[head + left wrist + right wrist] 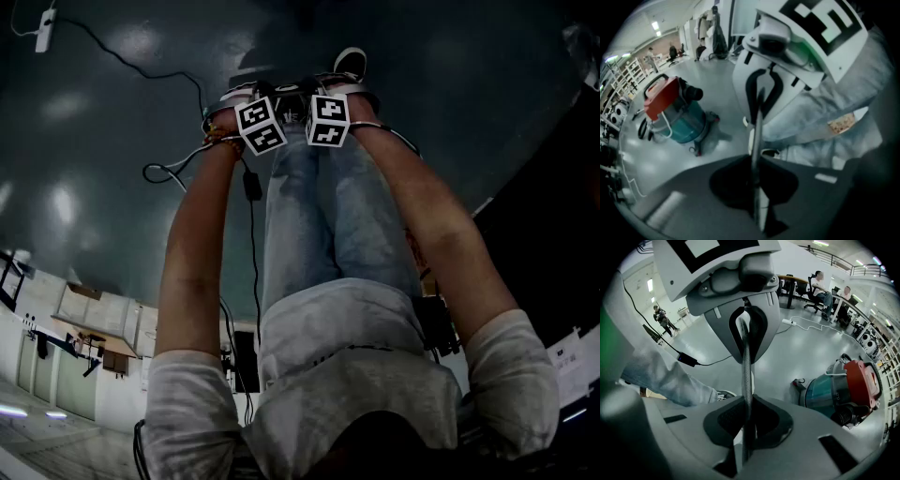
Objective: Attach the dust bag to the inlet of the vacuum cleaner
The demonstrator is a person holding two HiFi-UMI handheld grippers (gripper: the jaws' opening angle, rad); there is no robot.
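Head view is mostly dark grey floor (112, 141) with your own legs (328, 216) below you. You hold both grippers out together above the knees, marker cubes side by side. The vacuum cleaner (677, 117) does not show there. Both gripper views catch it standing on the floor well off to one side, teal drum upright with the red lid (661, 96) on. A dark stub under the lid may be the inlet, but it is too small to be sure. No dust bag shows in any view. That fits a bag out of sight and yet to be fetched, and equally a bag already seated under that shut lid. Judge which by looking, not by reaching. The left gripper (758, 98) has its jaws pressed together on nothing. The right gripper (743, 336) is likewise closed and empty, and the two stand nose to nose, tips about meeting. Hold them level and square to each other. Before you go for the drum, turn your head so it sits in the head view, since only the wide gripper cameras see it now. Mind the thin cable (251, 244) hanging between your legs when you swing either arm out.
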